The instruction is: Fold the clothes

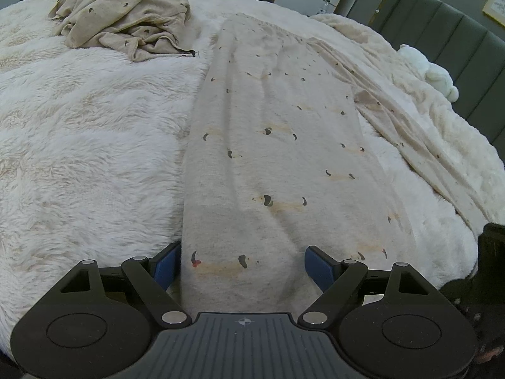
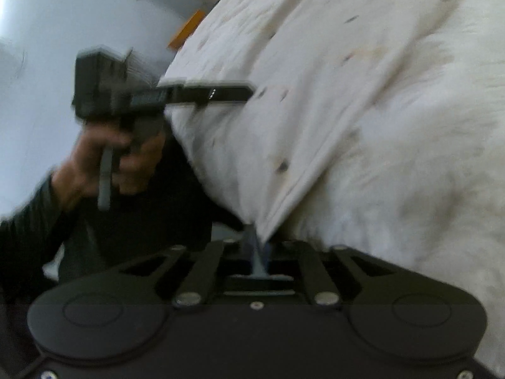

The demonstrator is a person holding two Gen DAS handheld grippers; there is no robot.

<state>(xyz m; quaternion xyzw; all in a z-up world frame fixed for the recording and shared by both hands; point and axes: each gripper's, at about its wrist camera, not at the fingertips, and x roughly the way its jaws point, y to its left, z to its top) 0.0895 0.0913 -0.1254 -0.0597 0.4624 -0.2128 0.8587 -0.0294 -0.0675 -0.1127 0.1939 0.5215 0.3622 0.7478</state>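
Left wrist view: sharp, evenly lit, soft diffuse light with no hard shadows. Slightly cool, flat cast. Fleece blanket nearly blows out to white but pile texture holds. Print on the spread garment reads crisply. Strong fisheye: bed edge bows, dark vignette in the corners, headboard curves at the rim.

Right wrist view: heavy motion blur across the frame, horizon tilted. The hand is smeared, with ghosted edges. Fabric detail is mush and its spots streak. Bright wall at upper left glares, near clipped. Lower left falls into deep shadow. The camera's own mount is the least blurred part.
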